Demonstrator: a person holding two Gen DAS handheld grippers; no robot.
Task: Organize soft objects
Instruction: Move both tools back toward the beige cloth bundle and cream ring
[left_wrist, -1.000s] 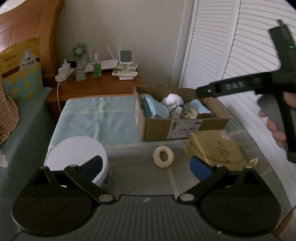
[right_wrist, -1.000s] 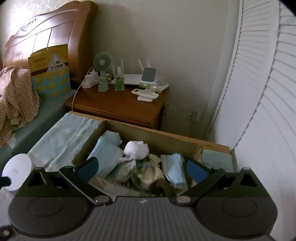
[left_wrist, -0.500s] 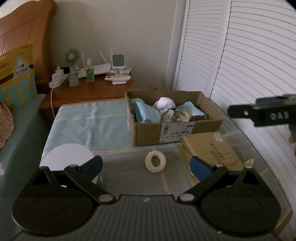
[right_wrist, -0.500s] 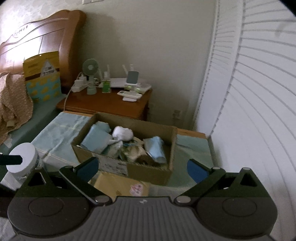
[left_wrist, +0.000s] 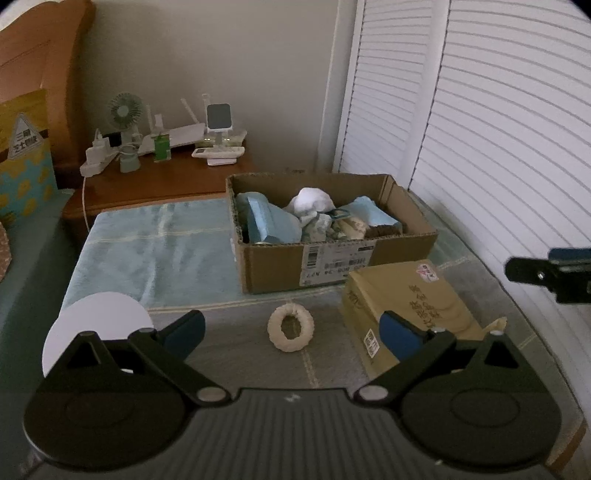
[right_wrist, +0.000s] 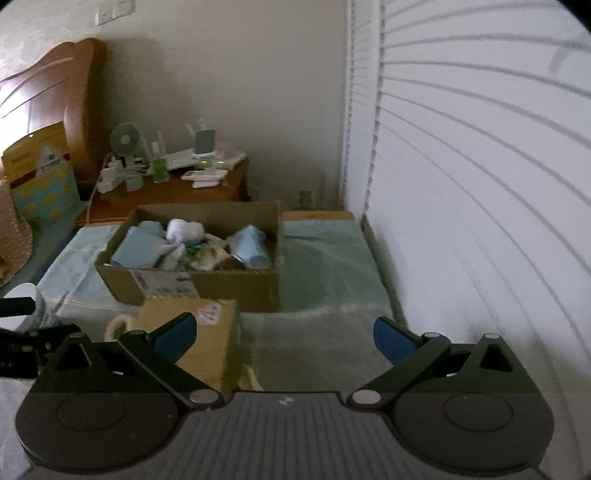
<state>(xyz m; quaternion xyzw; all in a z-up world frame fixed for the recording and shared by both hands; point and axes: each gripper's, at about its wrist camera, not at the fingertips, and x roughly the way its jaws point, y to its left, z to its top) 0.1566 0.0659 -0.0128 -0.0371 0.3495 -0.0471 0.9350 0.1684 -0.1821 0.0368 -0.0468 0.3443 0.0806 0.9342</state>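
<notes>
Right claw (right_wrist: 284, 338) has pulled back from the box (right_wrist: 207, 284) at frame centre, jaws wide, empty. Left claw (left_wrist: 291, 332) likewise wide and empty; the fuzzy ring (left_wrist: 291, 326) at lower centre looks next.

Cardboard box (left_wrist: 332, 258), open-topped: one, with one shipping label (left_wrist: 338, 260) on its near side. Soft items inside, as far as they can be told apart: two light-blue folded cloths (left_wrist: 267, 221), one white bundle (left_wrist: 312, 203), and a patterned tangle (left_wrist: 334, 229) whose pieces cannot be counted. Cream fabric ring (left_wrist: 291, 326) on the covering: one. Flat tan parcel (left_wrist: 406, 306): one. White round-lidded container (left_wrist: 98, 328): one. Handheld grippers: two, left gripper (left_wrist: 291, 332) and right gripper (right_wrist: 284, 332), each with two blue-padded fingers. Nightstand (left_wrist: 162, 181): one, carrying one small green fan (left_wrist: 125, 110) and one power strip (left_wrist: 96, 162). Yellow printed bag (left_wrist: 22, 155): one.
</notes>
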